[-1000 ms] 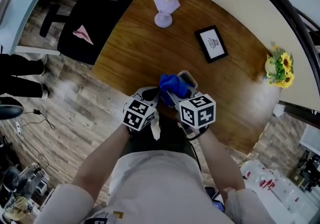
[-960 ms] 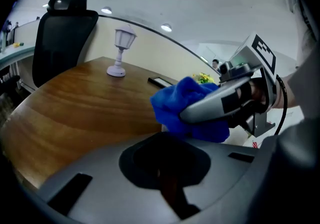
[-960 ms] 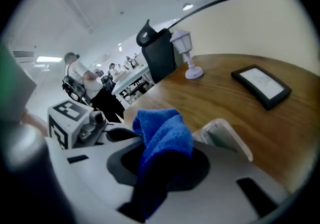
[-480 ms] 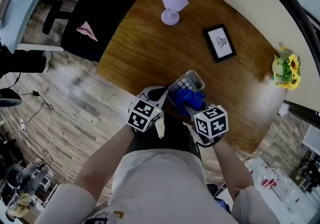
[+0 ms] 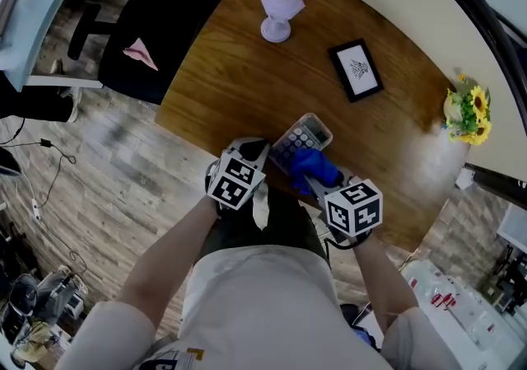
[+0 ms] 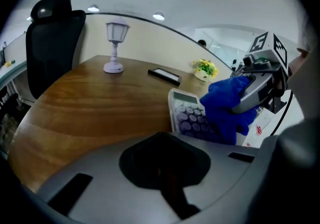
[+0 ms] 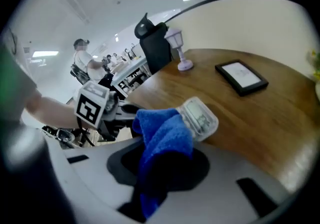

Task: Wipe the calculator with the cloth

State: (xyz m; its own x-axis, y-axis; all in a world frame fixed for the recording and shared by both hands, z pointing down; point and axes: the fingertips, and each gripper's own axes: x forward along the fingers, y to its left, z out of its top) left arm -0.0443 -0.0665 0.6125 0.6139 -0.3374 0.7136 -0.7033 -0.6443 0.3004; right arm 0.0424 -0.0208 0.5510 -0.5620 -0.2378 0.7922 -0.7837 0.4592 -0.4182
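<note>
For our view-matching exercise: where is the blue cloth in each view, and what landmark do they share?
Head view: blue fleecy cloth centre, on the grey calculator.
Left gripper view: right of centre.
Right gripper view: lower centre, between the jaws.
Shared: lilac lantern lamp.

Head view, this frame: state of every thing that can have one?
calculator: flat, keys up, partly under the cloth
cloth: bunched, pressed on the calculator
left gripper: shut, empty
right gripper: shut on the cloth
picture frame: lying flat
lamp: upright
</note>
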